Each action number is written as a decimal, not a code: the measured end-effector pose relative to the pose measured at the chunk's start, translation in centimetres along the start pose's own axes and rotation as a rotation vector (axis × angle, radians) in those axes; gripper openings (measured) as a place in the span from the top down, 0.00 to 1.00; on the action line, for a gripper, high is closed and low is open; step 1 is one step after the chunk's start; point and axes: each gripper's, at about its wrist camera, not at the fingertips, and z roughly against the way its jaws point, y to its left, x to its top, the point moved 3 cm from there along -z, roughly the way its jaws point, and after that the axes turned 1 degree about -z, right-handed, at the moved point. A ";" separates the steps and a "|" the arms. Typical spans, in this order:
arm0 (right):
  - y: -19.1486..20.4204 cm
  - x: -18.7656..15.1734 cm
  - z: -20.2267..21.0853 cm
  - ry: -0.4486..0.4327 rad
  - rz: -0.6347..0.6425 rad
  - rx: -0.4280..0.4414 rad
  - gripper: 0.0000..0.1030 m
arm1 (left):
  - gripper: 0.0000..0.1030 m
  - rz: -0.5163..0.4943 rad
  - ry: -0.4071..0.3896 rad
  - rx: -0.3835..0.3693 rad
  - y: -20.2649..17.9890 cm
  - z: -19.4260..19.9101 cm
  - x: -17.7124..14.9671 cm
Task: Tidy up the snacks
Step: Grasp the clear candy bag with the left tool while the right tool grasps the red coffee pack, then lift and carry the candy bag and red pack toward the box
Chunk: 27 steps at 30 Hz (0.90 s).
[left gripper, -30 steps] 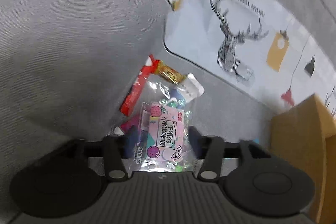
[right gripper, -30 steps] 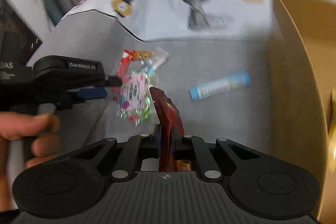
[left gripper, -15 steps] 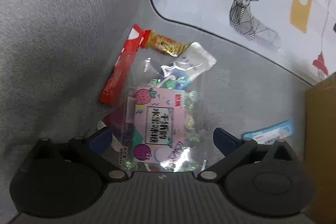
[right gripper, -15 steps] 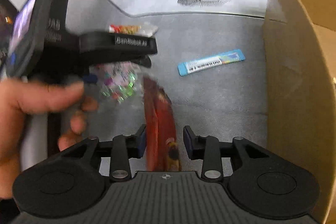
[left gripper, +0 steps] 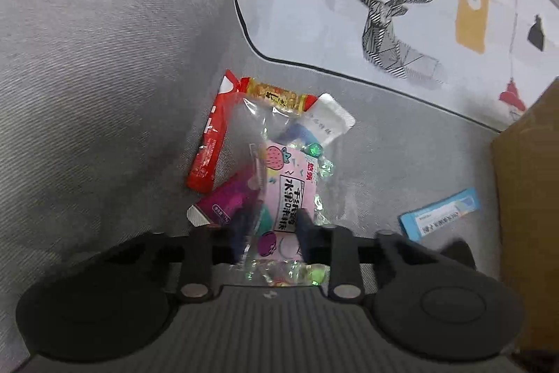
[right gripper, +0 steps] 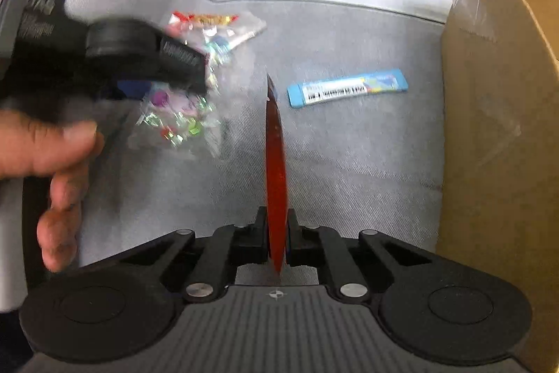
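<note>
Two snacks are in our grippers, right [right gripper: 276, 233] clamped on a red packet [right gripper: 276, 170], left [left gripper: 269, 226] closing around the candy bag [left gripper: 286, 194], while four more wait outside the box [right gripper: 499, 128].

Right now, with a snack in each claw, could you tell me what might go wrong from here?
1. The left claw is closing on the clear candy bag, which lies over a purple packet; it may drag that along.
2. The right claw pinches the dark red packet edge-on and near one end, so the packet could swing or slip.
3. The left hand is close to that packet; the two could collide on the way to the cardboard box.
</note>
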 end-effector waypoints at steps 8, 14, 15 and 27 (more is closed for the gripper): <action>-0.3 0.6 2.4 -0.117 -0.068 0.031 0.91 | 0.90 0.066 -0.103 -0.109 1.3 4.0 -0.6; -0.8 0.7 4.4 -0.186 -0.092 0.049 0.91 | 0.90 0.075 -0.182 -0.153 1.5 7.0 -1.1; -0.9 0.6 4.7 -0.198 -0.093 0.051 0.91 | 0.90 0.072 -0.195 -0.157 1.3 7.3 -1.2; -0.9 0.9 7.2 -0.331 -0.082 0.065 0.92 | 0.90 0.084 -0.367 -0.219 0.0 12.3 -2.8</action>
